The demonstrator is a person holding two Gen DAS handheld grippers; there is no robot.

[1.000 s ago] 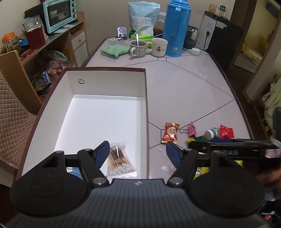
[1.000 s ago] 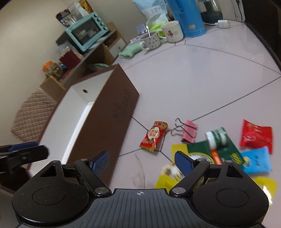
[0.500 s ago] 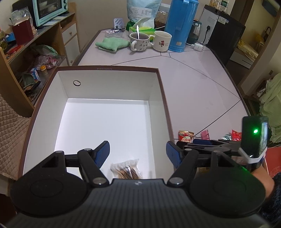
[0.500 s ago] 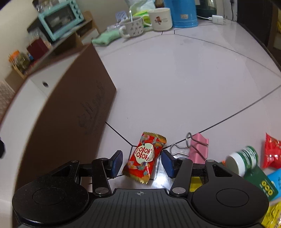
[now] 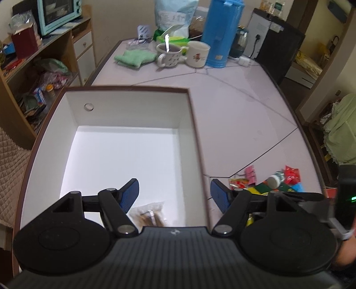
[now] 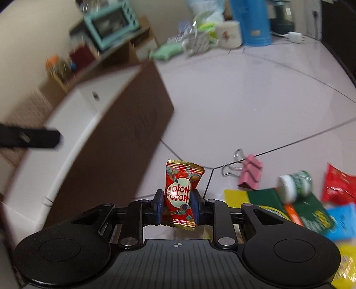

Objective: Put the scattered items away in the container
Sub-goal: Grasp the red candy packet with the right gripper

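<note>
A brown box with a white inside [image 5: 191, 124] [image 6: 124, 124] stands on the left of the table. A clear bag of cotton swabs [image 5: 149, 214] lies at its near end. My left gripper [image 5: 174, 194] hangs open over the box's right wall with nothing between its fingers. My right gripper [image 6: 176, 203] is shut on a red candy packet [image 6: 180, 192], held upright just right of the box. On the table to the right lie a pink binder clip [image 6: 249, 172], a small green bottle [image 6: 293, 184], and red, blue, green and yellow packets [image 6: 338, 189].
At the far end of the table stand a blue thermos [image 5: 222, 33], two mugs [image 5: 198, 54], a green cloth [image 5: 135, 57] and a large bag. A wooden shelf with a teal oven [image 5: 59, 14] runs along the left. The table edge curves at the right.
My right gripper closed on the red candy packet and raised it off the table. My left gripper drifted slightly right over the box, still open.
</note>
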